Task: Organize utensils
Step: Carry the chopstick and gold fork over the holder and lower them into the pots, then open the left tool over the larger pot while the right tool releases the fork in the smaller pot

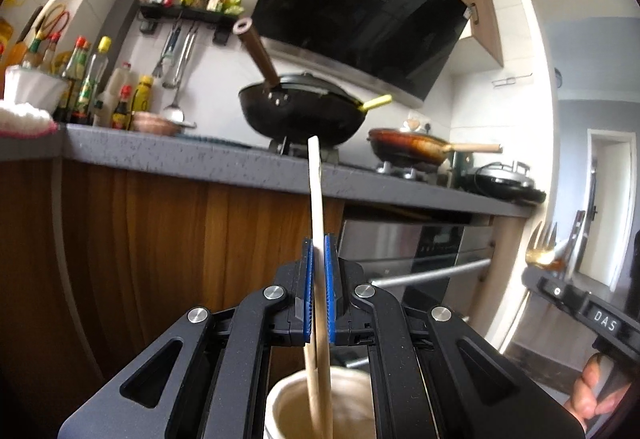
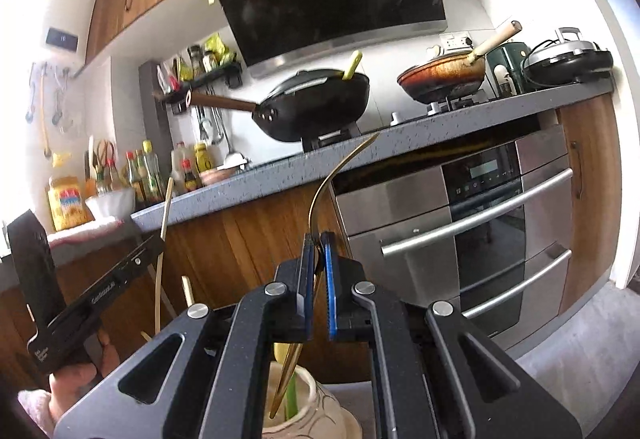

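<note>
My left gripper (image 1: 319, 243) is shut on a flat wooden utensil (image 1: 316, 191) that stands upright, its lower end inside a cream ceramic holder (image 1: 288, 399) right below the jaws. My right gripper (image 2: 318, 239) is shut on a curved gold-coloured metal utensil (image 2: 336, 171), whose lower part reaches into a cream patterned jar (image 2: 316, 399) that also holds a pale green utensil (image 2: 292, 391). The right gripper with a gold fork head (image 1: 542, 247) shows at the right of the left wrist view. The left gripper body (image 2: 100, 295) with the wooden utensil (image 2: 164, 223) shows at the left of the right wrist view.
A grey counter (image 1: 200, 155) with wooden cabinet fronts runs across. On it are a black wok (image 1: 304, 111), a brown pan (image 1: 408, 147), sauce bottles (image 1: 88, 79) and a white bowl (image 1: 32, 87). A steel oven (image 2: 480, 223) sits under the counter.
</note>
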Tool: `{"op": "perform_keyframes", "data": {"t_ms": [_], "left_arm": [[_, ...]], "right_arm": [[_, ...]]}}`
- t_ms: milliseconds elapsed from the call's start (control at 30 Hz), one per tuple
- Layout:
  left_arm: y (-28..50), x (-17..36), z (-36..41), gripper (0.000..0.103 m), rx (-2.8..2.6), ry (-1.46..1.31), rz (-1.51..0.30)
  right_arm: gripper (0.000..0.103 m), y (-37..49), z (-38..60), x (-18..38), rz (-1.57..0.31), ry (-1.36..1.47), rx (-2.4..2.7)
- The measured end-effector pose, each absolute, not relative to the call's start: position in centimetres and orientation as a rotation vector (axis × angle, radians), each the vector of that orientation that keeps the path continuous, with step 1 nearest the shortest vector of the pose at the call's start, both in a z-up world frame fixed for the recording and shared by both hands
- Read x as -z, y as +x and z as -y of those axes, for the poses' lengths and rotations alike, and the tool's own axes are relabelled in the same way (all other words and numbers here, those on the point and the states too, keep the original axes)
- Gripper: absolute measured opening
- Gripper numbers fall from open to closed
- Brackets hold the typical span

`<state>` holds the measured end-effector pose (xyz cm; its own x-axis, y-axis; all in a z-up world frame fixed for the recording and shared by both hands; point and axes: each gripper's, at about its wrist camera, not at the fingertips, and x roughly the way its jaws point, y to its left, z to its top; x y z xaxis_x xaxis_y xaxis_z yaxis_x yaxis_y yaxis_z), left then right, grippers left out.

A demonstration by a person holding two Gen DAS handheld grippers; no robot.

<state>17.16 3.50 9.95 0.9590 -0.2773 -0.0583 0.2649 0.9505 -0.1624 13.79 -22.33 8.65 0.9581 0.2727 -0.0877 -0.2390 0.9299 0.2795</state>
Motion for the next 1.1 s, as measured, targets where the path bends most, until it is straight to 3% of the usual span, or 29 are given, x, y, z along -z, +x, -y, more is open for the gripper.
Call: {"op": "perform_keyframes", "data": {"t_ms": [667, 767, 833, 900, 1033, 1100], "left_arm": [[13.1, -6.0, -5.2, 0.008, 0.276, -0.080, -0.214], [12.8, -6.0, -5.4, 0.018, 0.278, -0.089, -0.218], [12.5, -6.0, -5.3, 0.023, 0.267, -0.075, -0.216], [12.2, -6.0, -5.3, 0.045, 0.251, -0.062, -0.213], [11.6, -6.1, -5.4, 0.065, 0.245, -0.070, -0.204], [11.2, -6.1, -5.6, 0.082, 0.234, -0.077, -0.198]], "right_arm": [[0.005, 15.9, 19.6, -4.9, -0.322, 0.141, -0.305], [0.007, 16.0, 19.7, -4.8, -0.324, 0.142, -0.309], [0.015, 16.0, 19.7, -4.9, -0.329, 0.146, -0.323], [0.037, 15.7, 19.6, -5.0, -0.327, 0.149, -0.335], [0.043, 15.3, 19.3, -5.4, -0.322, 0.142, -0.335], [0.056, 15.0, 19.4, -5.6, -0.320, 0.149, -0.345]]}}
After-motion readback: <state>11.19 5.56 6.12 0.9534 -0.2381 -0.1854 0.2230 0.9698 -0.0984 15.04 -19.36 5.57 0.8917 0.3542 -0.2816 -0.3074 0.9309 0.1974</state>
